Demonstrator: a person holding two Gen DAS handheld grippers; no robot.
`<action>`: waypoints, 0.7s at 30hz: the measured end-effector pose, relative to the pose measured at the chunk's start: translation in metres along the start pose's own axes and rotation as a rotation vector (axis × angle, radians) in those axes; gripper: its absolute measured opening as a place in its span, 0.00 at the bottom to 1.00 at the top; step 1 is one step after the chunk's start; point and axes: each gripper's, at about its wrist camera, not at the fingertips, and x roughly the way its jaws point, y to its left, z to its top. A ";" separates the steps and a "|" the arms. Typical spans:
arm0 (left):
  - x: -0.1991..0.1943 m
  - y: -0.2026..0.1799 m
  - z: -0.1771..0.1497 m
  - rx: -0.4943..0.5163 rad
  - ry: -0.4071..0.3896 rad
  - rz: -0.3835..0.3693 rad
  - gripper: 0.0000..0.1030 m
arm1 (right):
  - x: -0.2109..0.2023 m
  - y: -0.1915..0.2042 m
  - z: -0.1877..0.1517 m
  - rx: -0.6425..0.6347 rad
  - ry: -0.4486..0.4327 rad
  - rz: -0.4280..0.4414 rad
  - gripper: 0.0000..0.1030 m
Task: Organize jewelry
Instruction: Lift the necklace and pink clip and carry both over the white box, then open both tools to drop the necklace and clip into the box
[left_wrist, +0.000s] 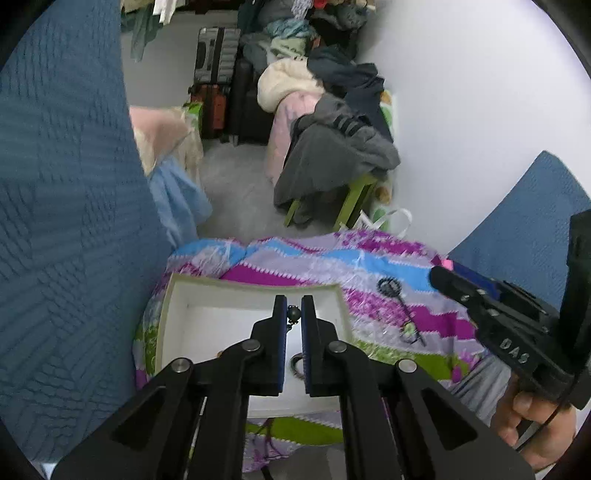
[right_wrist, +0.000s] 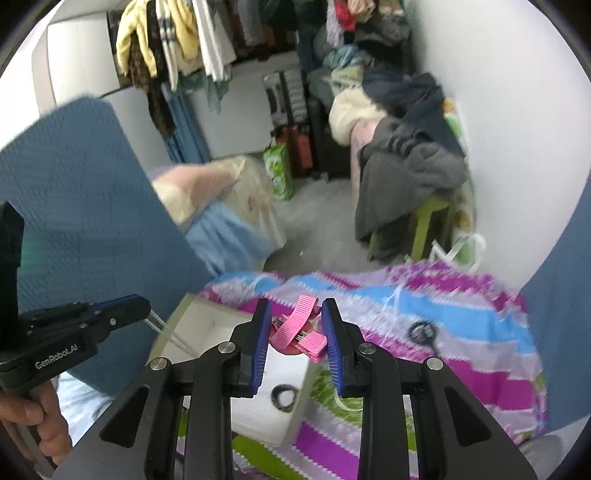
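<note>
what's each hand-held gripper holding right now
Left hand-held gripper: shut on a small dark beaded earring.
Right hand-held gripper: shut on a pink ribbed ribbon hair clip.

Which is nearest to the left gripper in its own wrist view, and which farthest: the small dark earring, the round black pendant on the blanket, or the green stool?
1. Small dark earring: pinched between the left gripper's fingertips, over the white box.
2. Round black pendant: on the striped blanket, to the right of the box.
3. Green stool: on the floor beyond the blanket, under piled clothes.
</note>
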 end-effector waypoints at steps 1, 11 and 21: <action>0.007 0.006 -0.004 -0.004 0.013 0.003 0.06 | 0.009 0.002 -0.005 0.001 0.017 0.006 0.25; 0.062 0.052 -0.050 -0.068 0.120 -0.001 0.07 | 0.089 0.022 -0.062 -0.041 0.196 0.015 0.25; 0.079 0.075 -0.074 -0.119 0.152 0.017 0.07 | 0.103 0.026 -0.089 -0.081 0.262 0.047 0.29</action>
